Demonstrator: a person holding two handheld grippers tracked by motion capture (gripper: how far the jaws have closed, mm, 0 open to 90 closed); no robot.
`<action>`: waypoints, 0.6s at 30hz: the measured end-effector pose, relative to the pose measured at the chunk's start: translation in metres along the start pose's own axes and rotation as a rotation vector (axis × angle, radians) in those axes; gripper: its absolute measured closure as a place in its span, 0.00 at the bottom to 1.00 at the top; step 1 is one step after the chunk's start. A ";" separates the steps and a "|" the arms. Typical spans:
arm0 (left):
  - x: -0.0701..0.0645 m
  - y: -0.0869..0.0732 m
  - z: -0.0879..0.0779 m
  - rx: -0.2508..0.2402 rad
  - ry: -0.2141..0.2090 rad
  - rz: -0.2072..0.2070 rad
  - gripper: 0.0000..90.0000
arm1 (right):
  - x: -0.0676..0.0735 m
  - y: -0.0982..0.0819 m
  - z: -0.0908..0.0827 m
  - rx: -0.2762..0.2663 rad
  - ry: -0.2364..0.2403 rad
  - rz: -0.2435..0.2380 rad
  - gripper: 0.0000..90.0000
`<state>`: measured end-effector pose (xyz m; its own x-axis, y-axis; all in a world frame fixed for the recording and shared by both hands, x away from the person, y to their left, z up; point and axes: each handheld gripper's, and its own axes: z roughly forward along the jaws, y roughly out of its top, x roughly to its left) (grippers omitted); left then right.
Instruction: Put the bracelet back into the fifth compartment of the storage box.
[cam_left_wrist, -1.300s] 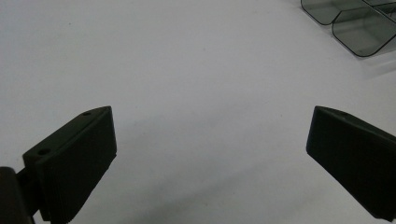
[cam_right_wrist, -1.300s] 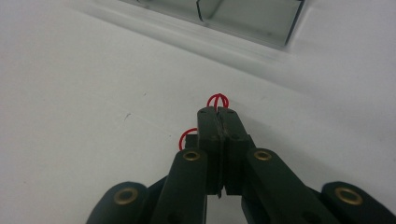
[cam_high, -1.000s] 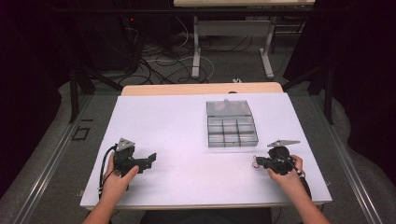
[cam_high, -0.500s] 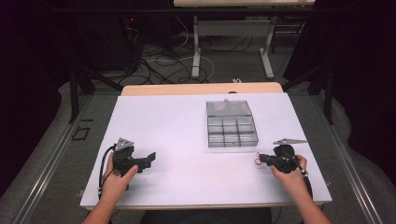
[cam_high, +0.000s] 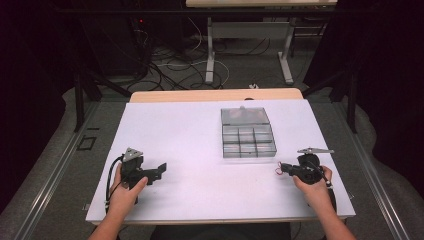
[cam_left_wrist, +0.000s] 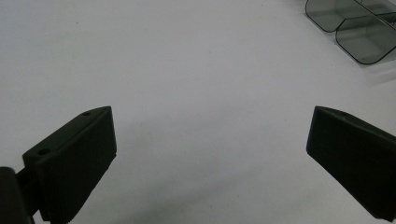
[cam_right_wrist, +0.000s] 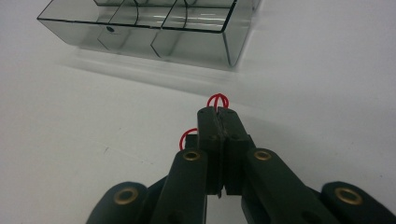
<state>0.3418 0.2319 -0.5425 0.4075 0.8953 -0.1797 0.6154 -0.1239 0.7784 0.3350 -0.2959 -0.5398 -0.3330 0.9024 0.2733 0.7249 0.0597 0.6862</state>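
Two grippers low on the near edge, doing very different things. Right gripper (cam_high: 283, 169) pinched fully closed on some thin red loops (cam_right_wrist: 217, 100) – rubber bands or wire, can't tell which – poking out past the tips. Left gripper (cam_high: 161, 169) spread wide, holding nothing, just parked over bare table.

Key bit for whatever comes next: clear compartment box (cam_high: 248, 156) sitting at roughly 11 o'clock from the right gripper, near but not touching, with its nearest wall (cam_right_wrist: 236, 39) almost dead ahead of the closed tips in the right gripper view. Same box off at about 2 o'clock from the left gripper and well apart, so clearly the right hand's job. Long axis of box plus open lid (cam_high: 244, 115) running 12 to 6, lid at the 12 end. Looks like a short forward push and a drop into a near-row cell, probably.

Plain white tabletop (cam_high: 190, 140), nothing else on it. Dark room behind, cables (cam_high: 165, 65) on the floor and desk legs (cam_high: 210, 55) up at 12 o'clock
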 end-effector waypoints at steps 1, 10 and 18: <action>0.000 0.000 -0.001 0.006 -0.004 -0.002 0.02 | 0.000 0.000 -0.001 0.001 0.002 0.010 1.00; 0.001 0.000 0.000 -0.003 -0.001 -0.002 0.02 | -0.006 0.001 -0.002 -0.018 0.008 0.022 1.00; -0.001 0.000 -0.001 -0.031 -0.024 -0.001 0.00 | -0.008 0.002 -0.006 -0.023 0.007 0.043 1.00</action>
<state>0.3409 0.2312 -0.5418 0.4232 0.8848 -0.1952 0.5948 -0.1088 0.7965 0.3355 -0.3053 -0.5370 -0.3062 0.9008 0.3078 0.7245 0.0108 0.6892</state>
